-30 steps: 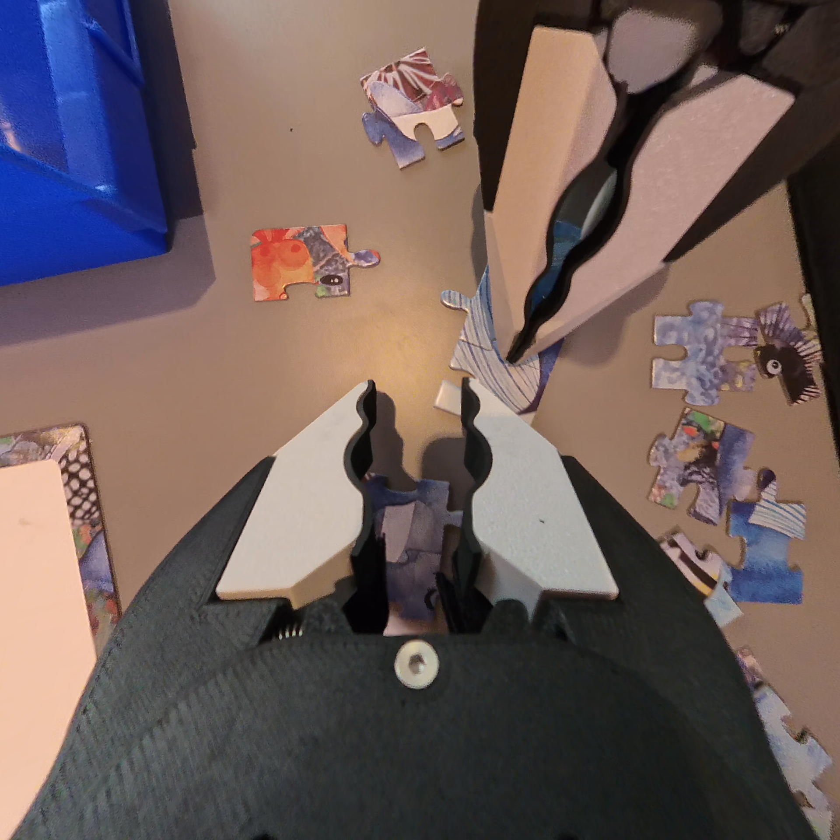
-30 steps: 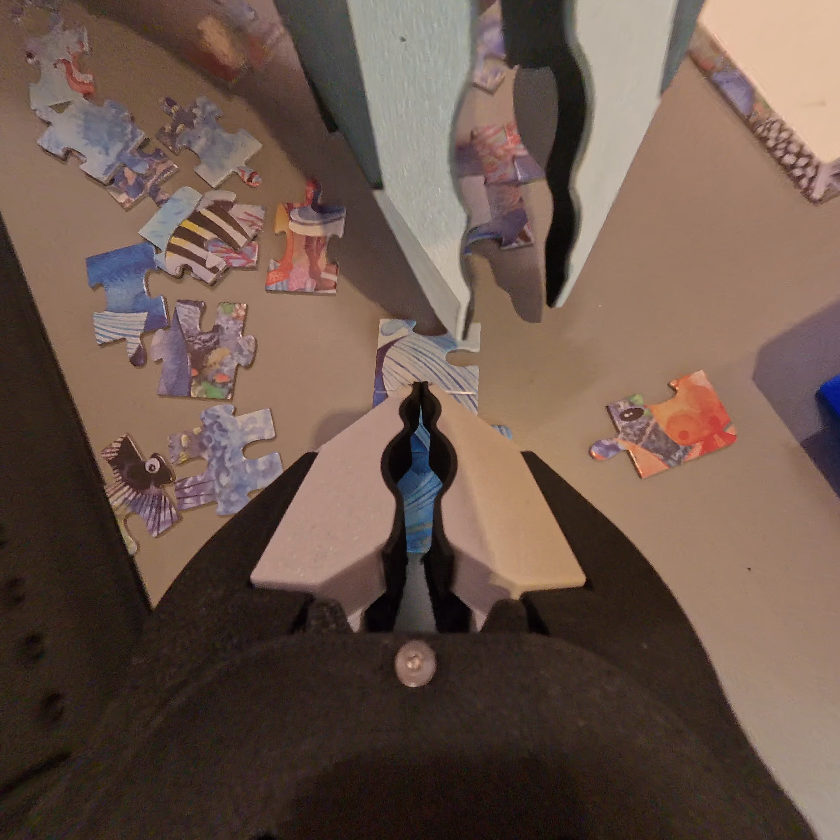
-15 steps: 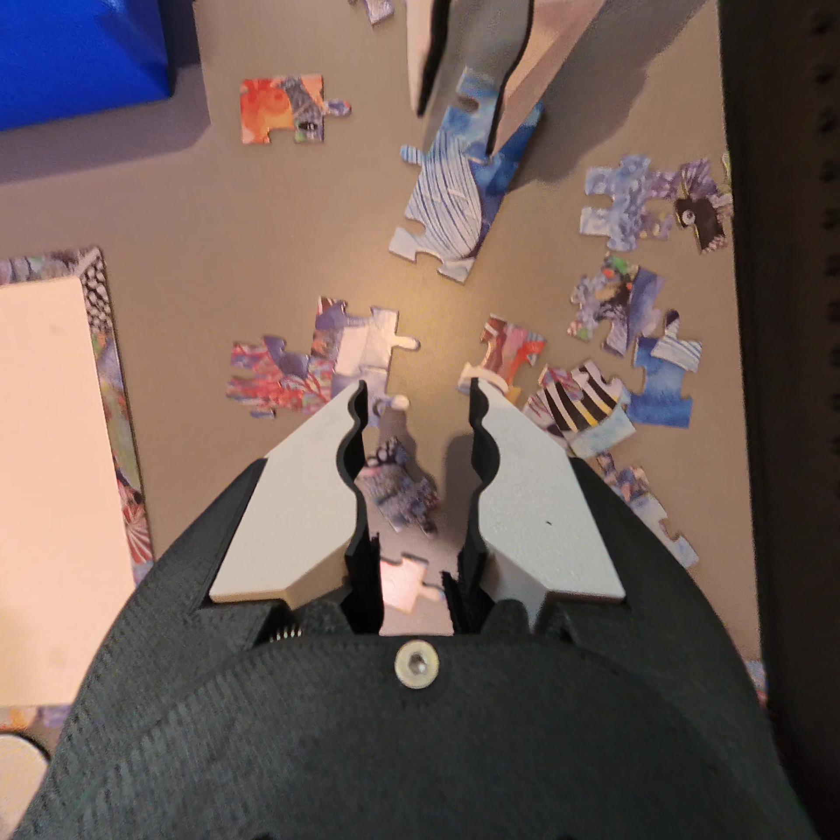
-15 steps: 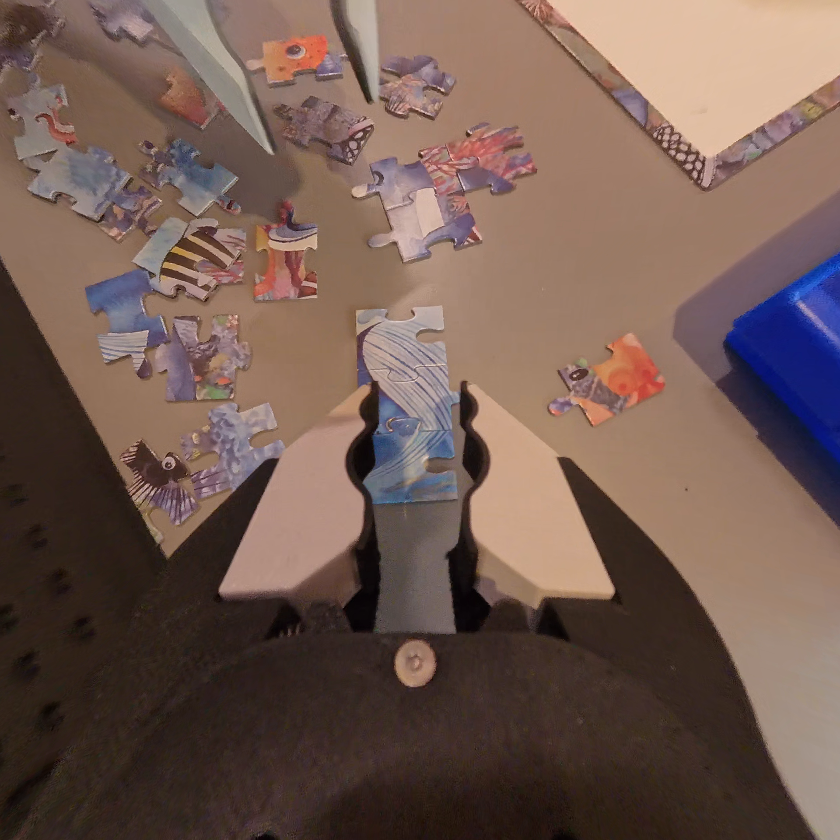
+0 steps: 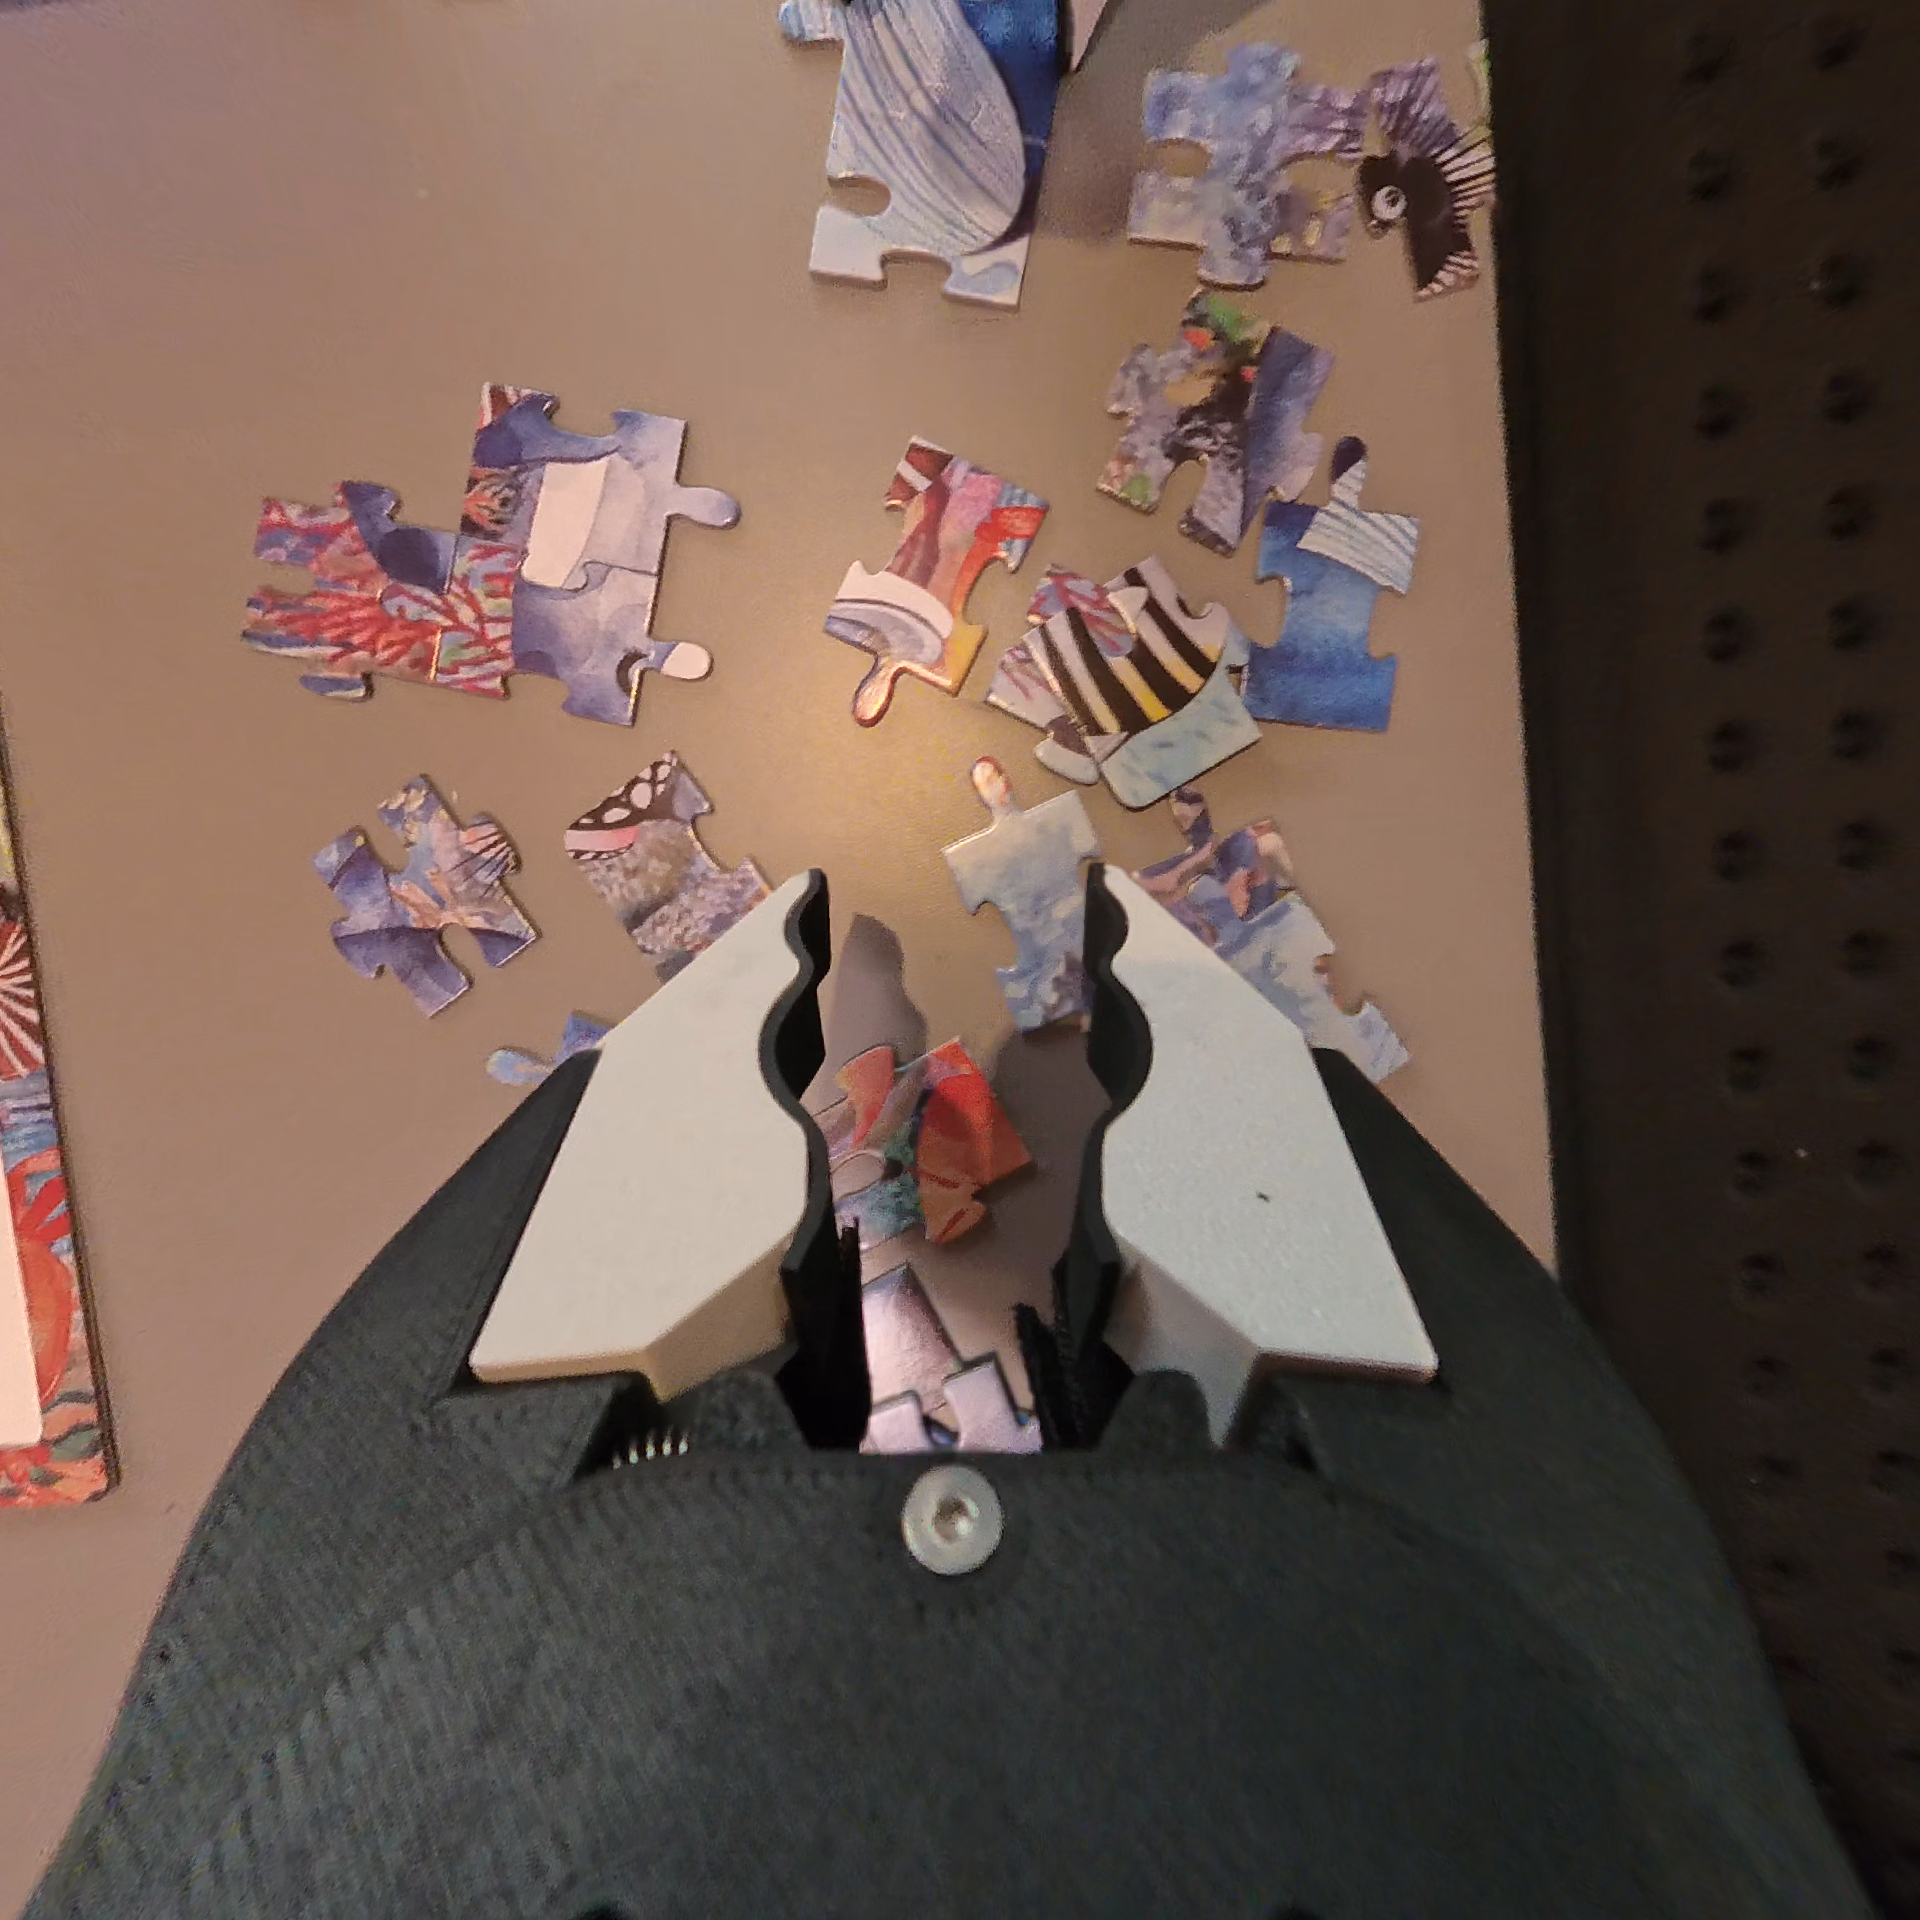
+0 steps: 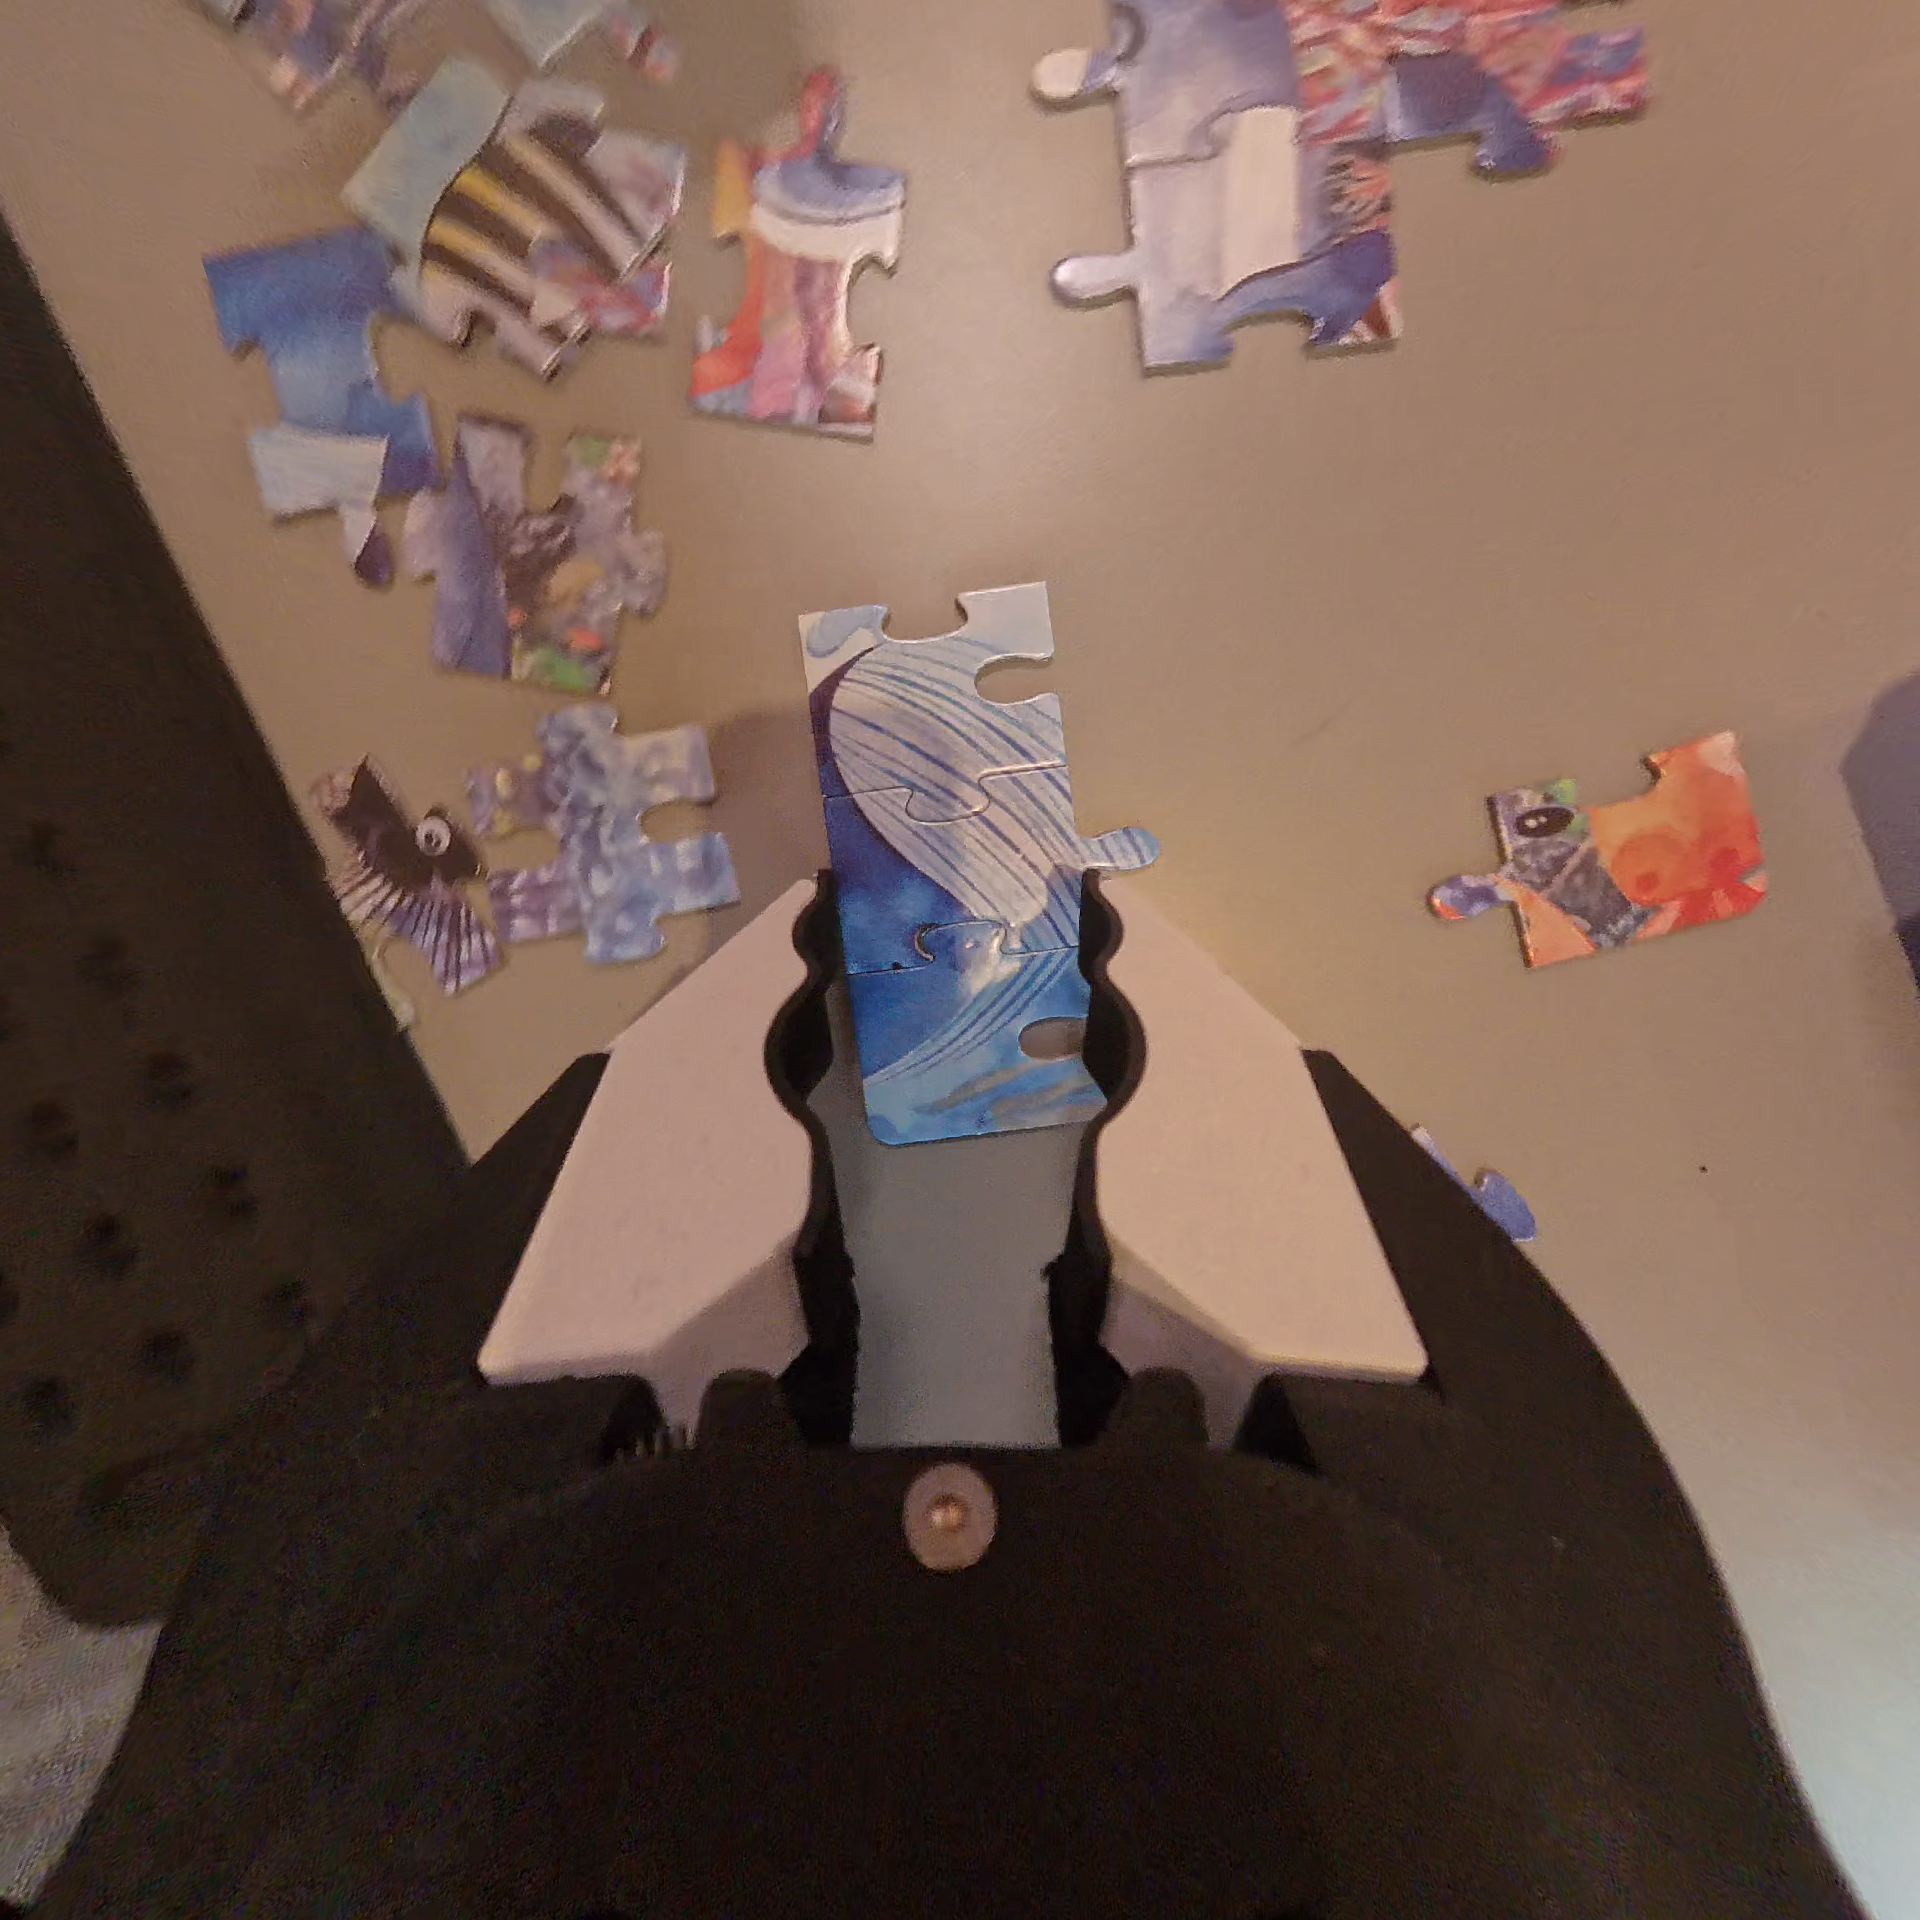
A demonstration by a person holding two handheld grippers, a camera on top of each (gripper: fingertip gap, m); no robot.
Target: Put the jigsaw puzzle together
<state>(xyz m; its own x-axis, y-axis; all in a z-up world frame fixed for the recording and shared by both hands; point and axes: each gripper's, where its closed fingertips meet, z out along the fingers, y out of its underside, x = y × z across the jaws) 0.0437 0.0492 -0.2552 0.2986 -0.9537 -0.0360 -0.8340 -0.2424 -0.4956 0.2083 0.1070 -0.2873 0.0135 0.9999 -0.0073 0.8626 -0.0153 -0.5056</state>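
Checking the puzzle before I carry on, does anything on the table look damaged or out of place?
Yes: the striped fish piece lies partly on top of a neighbouring piece, not flat. The joined coral cluster has a white patch where the print looks peeled.

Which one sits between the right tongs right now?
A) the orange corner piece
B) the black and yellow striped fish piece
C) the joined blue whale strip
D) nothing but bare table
C: in the right wrist view the whale strip of joined pieces lies on the table between the open right tongs, which are not clamped on it.
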